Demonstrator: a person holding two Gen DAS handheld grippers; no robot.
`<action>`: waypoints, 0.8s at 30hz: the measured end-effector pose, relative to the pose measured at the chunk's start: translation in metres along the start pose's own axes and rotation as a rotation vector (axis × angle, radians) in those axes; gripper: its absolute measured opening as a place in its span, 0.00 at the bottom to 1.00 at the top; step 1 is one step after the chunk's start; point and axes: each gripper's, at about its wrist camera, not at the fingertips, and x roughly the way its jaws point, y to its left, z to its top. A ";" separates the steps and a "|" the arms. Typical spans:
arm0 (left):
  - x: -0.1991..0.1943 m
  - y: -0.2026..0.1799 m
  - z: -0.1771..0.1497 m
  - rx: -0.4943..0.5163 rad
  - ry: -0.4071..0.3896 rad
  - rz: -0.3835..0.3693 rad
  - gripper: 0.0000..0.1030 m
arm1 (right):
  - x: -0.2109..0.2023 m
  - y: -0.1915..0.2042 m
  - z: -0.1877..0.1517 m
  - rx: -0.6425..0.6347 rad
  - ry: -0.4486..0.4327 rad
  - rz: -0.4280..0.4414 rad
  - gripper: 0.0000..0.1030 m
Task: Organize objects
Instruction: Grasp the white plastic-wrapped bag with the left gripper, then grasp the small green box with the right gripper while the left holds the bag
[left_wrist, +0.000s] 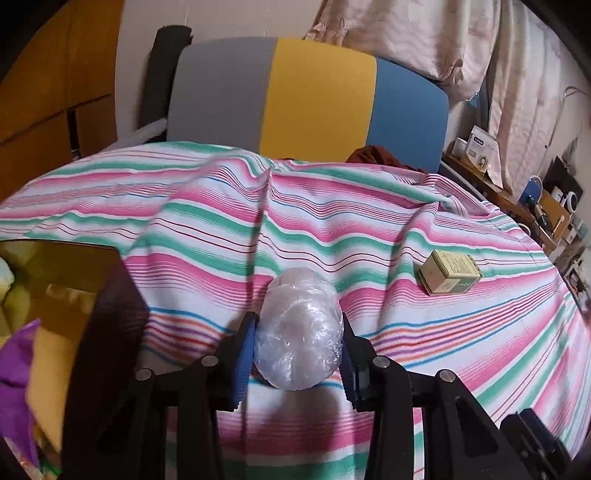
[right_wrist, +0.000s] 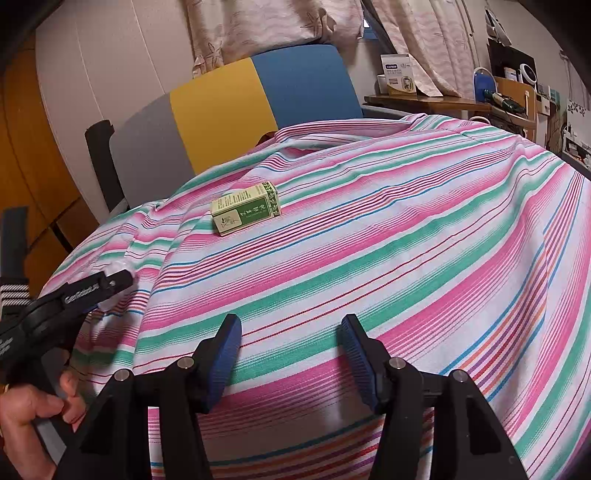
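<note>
Striped cloth (right_wrist: 406, 258) over table, grey-yellow-blue chair (left_wrist: 314, 99) behind — pale curtains (right_wrist: 277, 26), cluttered wooden shelf (right_wrist: 424, 100)

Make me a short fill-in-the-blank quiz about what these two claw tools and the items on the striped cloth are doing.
1. The left gripper is closed on a clear ____ bundle.
2. The right gripper has ____ between its fingers.
3. The small green box lies on the ____ cloth.

Missing words: plastic; nothing; striped

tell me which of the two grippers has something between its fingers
The left gripper: its pads clamp the clear plastic-wrapped bundle. The right gripper is open over bare striped cloth.
</note>
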 end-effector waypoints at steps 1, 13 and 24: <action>-0.004 -0.001 -0.002 0.009 -0.010 -0.001 0.40 | 0.000 0.001 0.000 -0.002 0.002 -0.003 0.55; -0.016 0.021 -0.012 -0.063 -0.038 -0.012 0.40 | 0.009 0.016 0.024 -0.103 0.074 0.021 0.61; -0.008 0.021 -0.016 -0.071 -0.017 -0.030 0.40 | 0.076 0.032 0.118 -0.162 0.116 0.142 0.61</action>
